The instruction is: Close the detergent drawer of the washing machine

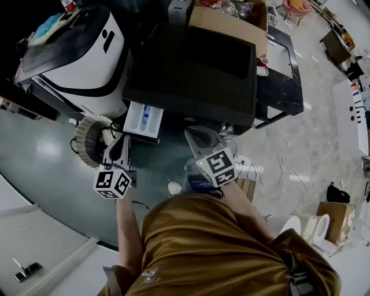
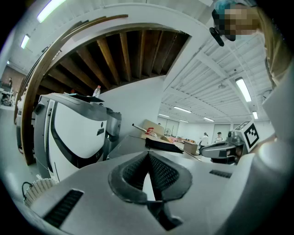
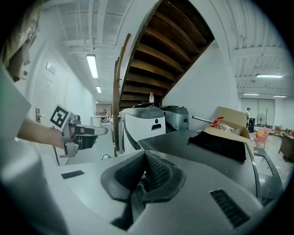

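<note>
The dark-topped washing machine (image 1: 191,69) stands ahead of me. Its white detergent drawer (image 1: 143,120) sticks out of the front at the left, pulled open. My left gripper (image 1: 122,140) hovers just in front of the drawer, slightly to its left, jaws shut and empty. My right gripper (image 1: 193,134) is to the right of the drawer, near the machine's front edge, also shut with nothing in it. In the left gripper view the pads (image 2: 158,172) meet and the gripper's own body hides the drawer. The right gripper view shows the machine's top (image 3: 193,142) beyond the closed right gripper (image 3: 145,153).
A white and black appliance (image 1: 75,52) stands left of the machine, with a coiled ribbed hose (image 1: 92,139) on the floor below it. An open cardboard box (image 1: 231,17) sits on the far edge of the machine. Cables (image 1: 260,170) trail on the floor at right.
</note>
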`<control>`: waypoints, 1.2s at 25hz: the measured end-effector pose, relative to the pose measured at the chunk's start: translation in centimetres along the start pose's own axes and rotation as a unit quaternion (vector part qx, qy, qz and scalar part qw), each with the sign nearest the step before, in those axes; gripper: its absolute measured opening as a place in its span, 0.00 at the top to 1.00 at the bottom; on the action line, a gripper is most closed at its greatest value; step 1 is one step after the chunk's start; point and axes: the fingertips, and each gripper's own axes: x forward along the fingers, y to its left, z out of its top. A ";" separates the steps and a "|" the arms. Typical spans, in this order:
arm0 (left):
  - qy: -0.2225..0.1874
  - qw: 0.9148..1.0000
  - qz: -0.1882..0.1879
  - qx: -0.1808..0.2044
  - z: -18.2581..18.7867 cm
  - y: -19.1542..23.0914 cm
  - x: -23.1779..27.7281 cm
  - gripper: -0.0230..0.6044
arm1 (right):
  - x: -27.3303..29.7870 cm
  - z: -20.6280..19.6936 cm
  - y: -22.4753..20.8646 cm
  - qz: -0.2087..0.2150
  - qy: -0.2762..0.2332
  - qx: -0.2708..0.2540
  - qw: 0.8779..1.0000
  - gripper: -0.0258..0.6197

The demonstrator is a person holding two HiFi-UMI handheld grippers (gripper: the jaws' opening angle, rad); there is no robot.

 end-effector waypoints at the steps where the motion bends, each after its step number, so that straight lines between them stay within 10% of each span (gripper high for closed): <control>1: 0.000 1.000 -0.001 -0.001 -0.1 -0.1 0.1 0.92 | -0.1 0.0 -0.1 0.001 0.001 0.000 1.000 0.94; 30: 0.054 0.998 0.031 -0.003 -5.9 2.0 -0.2 0.79 | 1.8 -3.2 -0.2 0.042 0.050 -0.004 0.998 0.94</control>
